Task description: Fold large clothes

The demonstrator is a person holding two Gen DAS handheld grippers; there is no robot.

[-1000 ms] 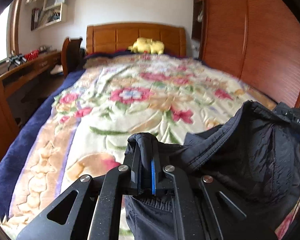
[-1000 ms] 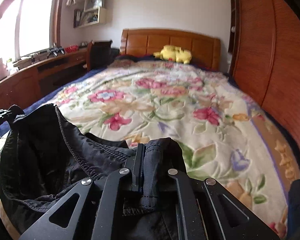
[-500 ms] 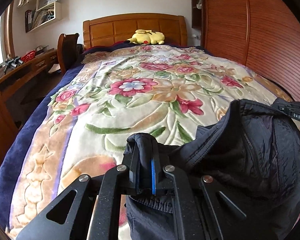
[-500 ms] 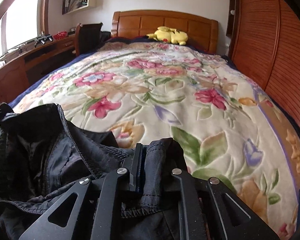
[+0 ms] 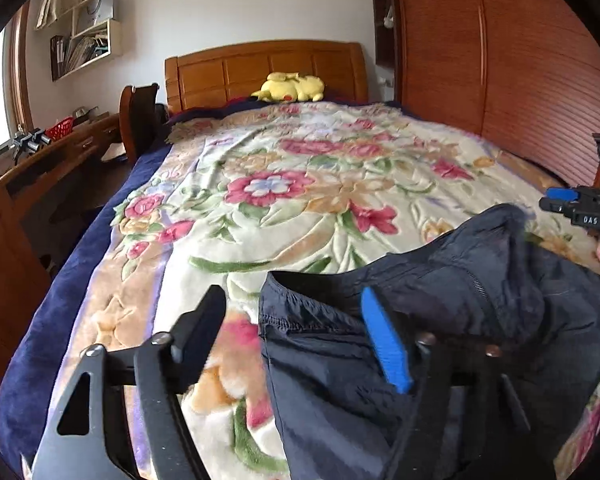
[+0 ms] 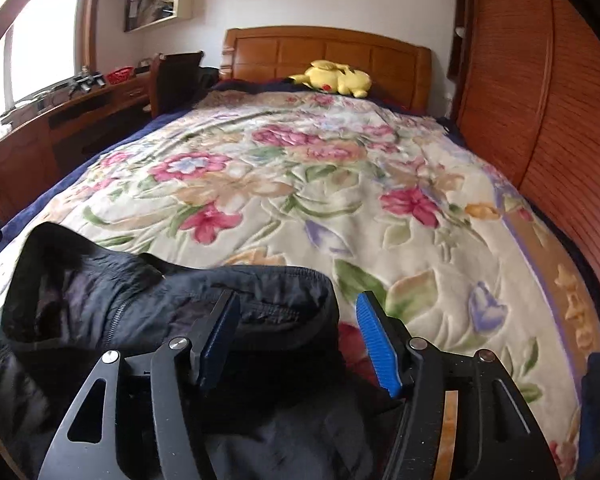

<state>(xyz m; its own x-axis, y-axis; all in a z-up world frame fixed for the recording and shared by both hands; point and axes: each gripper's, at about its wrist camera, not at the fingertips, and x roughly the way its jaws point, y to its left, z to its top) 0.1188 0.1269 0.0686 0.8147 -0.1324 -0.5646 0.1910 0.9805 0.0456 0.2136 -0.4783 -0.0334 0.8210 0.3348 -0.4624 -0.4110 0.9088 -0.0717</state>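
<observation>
A large black jacket [image 5: 440, 320] lies bunched at the near end of the floral bedspread [image 5: 300, 184]. My left gripper [image 5: 292, 320] is open, its jaws spread wide over the jacket's left corner, with the fabric lying loose between them. My right gripper [image 6: 296, 320] is also open over the jacket's right corner [image 6: 260, 292], which rests on the bedspread [image 6: 300, 184]. The right gripper's body also shows at the right edge of the left wrist view [image 5: 580, 208]. The jacket's zip and collar sag in the middle [image 6: 80, 280].
A yellow plush toy [image 5: 292, 86] lies by the wooden headboard [image 5: 268, 66]. A wooden wardrobe [image 5: 500, 60] runs along the right side of the bed. A desk [image 5: 48, 148] and a chair [image 5: 140, 116] stand on the left.
Both grippers were shut on the jacket's corners and holding it up. Both have now opened, and the jacket has dropped onto the bedspread.
</observation>
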